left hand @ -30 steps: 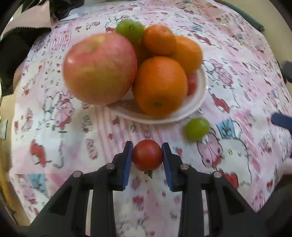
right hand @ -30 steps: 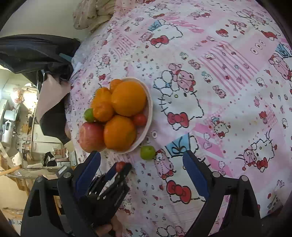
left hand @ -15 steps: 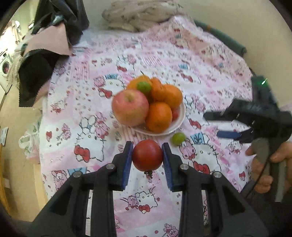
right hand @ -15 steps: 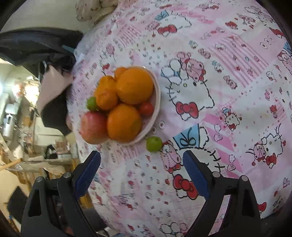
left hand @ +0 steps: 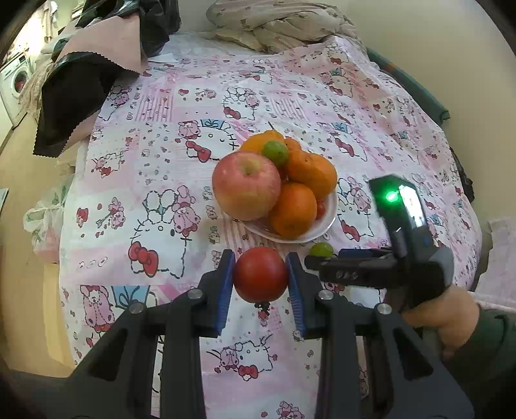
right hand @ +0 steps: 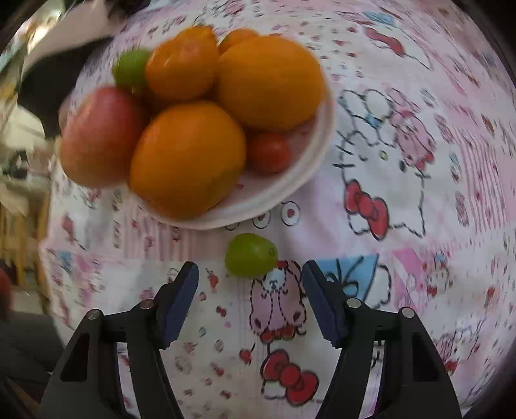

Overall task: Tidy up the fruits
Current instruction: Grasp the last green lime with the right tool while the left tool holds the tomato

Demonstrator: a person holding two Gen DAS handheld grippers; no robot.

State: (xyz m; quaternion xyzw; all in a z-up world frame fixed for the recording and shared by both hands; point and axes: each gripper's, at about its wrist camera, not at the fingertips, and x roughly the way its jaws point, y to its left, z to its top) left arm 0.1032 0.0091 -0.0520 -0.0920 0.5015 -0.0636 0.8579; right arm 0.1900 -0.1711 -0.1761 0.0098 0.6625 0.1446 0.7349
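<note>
My left gripper (left hand: 260,277) is shut on a red tomato (left hand: 260,274) and holds it above the cloth, short of the white plate (left hand: 329,222). The plate carries an apple (left hand: 246,185), several oranges (left hand: 293,209), a green fruit (left hand: 274,153) and a small tomato (right hand: 267,153). A loose green fruit (right hand: 251,254) lies on the cloth just below the plate rim (right hand: 283,193). My right gripper (right hand: 250,291) is open, low over the cloth, its fingers just short of the green fruit on either side. It also shows in the left wrist view (left hand: 325,267).
The table wears a pink cartoon-print cloth (left hand: 161,161). Black and pink fabric (left hand: 80,74) hangs at the far left corner, and a bundled beige cloth (left hand: 280,22) lies at the far edge. A washing machine (left hand: 14,83) stands beyond the left side.
My left gripper rose and pulled back with the tomato. My right gripper dropped down close to the loose green fruit beside the plate.
</note>
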